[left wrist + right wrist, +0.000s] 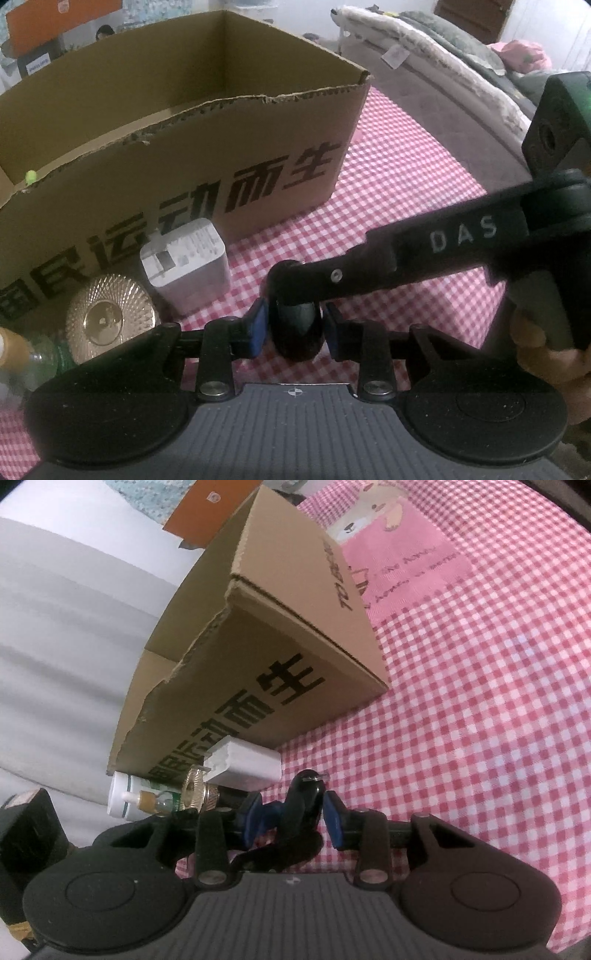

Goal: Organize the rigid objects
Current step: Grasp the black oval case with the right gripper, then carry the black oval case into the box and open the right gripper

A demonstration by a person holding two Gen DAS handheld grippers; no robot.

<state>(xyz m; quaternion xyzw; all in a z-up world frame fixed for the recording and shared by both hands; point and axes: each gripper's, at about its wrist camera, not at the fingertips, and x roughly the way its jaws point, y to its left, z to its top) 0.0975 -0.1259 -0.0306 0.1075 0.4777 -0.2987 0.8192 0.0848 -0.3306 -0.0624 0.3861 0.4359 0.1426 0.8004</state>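
A small black oval object (295, 328) sits between the blue pads of my left gripper (294, 326), which is shut on it just above the checked cloth. My right gripper (295, 812) reaches in from the right in the left wrist view (295, 273) and its fingers also close around the same black object (304, 801). An open cardboard box (177, 155) with black characters stands behind. A white charger block (186, 260) and a gold ribbed lid (109, 319) lie in front of the box.
A pink-and-white checked cloth (399, 192) covers the surface. Small bottles (142, 799) lie at the box's left end. A bed with blankets (443, 62) lies to the far right. A pink printed patch (402, 554) lies beyond the box.
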